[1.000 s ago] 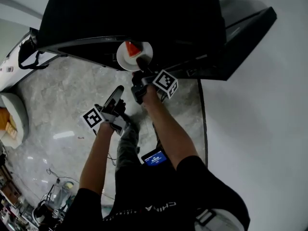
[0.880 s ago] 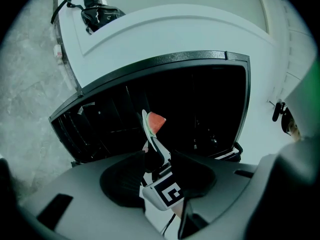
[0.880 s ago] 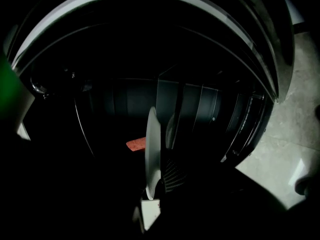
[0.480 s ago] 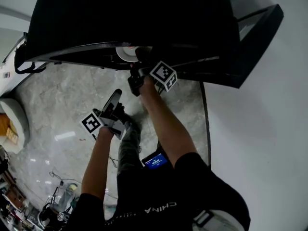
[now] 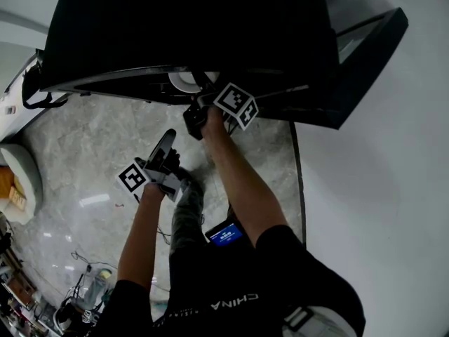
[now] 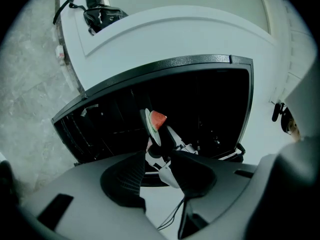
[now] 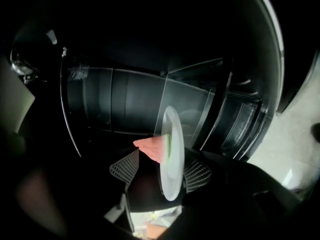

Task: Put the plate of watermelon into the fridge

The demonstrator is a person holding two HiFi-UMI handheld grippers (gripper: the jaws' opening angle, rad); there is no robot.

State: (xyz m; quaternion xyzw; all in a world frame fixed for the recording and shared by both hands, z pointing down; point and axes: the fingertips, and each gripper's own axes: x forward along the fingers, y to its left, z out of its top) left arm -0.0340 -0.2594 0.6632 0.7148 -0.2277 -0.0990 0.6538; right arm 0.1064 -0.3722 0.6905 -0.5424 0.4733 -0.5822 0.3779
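A white plate [image 7: 171, 154] with a red watermelon wedge [image 7: 152, 148] sits between the jaws of my right gripper [image 7: 162, 171], inside the dark fridge [image 5: 189, 27]. The jaws have just been opening. Their meshed pads [image 7: 125, 168] stand off the plate's rim on both sides. In the head view only a sliver of the plate [image 5: 184, 81] shows under the fridge's top edge, just ahead of the right gripper [image 5: 200, 95]. My left gripper [image 5: 168, 140] hangs lower and nearer, open and empty. The left gripper view shows the left gripper [image 6: 160, 176] facing the plate [image 6: 151, 129] and the watermelon [image 6: 158, 118].
The fridge door [image 5: 365, 55] stands swung out to the right against a white wall. Glass shelves and door bins [image 7: 235, 129] line the inside. Below is a marble floor [image 5: 84, 146]. A black bag [image 6: 100, 14] lies on a white counter.
The right gripper has carried the plate forward under the fridge's top edge, so the watermelon is hidden in the head view. The left gripper has stayed where it was.
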